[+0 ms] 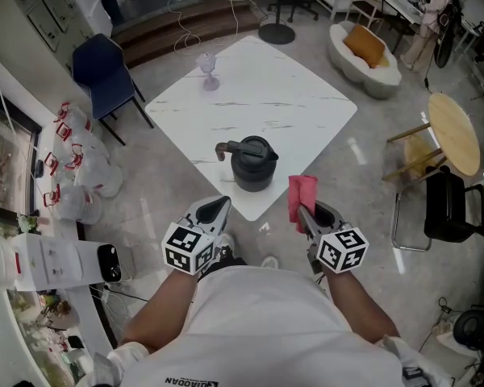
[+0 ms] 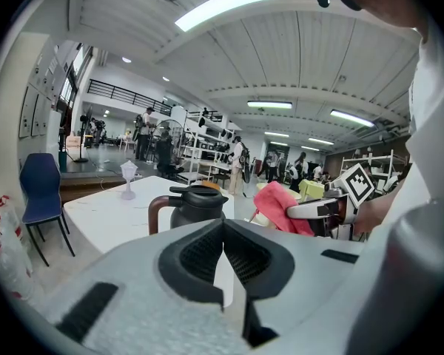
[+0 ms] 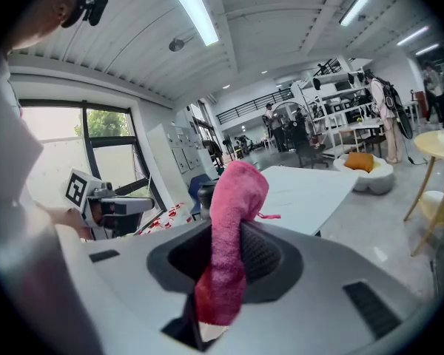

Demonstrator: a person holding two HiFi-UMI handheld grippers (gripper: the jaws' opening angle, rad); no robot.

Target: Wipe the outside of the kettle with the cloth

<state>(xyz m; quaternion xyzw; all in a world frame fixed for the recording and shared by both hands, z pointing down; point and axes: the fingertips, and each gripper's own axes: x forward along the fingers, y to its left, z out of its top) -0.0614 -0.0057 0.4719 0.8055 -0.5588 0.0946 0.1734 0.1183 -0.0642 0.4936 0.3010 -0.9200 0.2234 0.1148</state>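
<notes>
Table (image 1: 306,95) ahead, kettle (image 1: 252,164) near its corner. Clamps cloth (image 1: 302,192) in right gripper (image 1: 303,212), left gripper (image 1: 223,205) closed (empty). Risks shoving unsteadied kettle off.

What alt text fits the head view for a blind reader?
Seen from above, a person holds two grippers before a white table: the right gripper clamps a pink cloth, the left gripper is shut and empty. A dark kettle stands at the table's near corner.

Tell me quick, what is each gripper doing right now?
Left gripper: closed, holding nothing.
Right gripper: closed on the pink cloth.
</notes>
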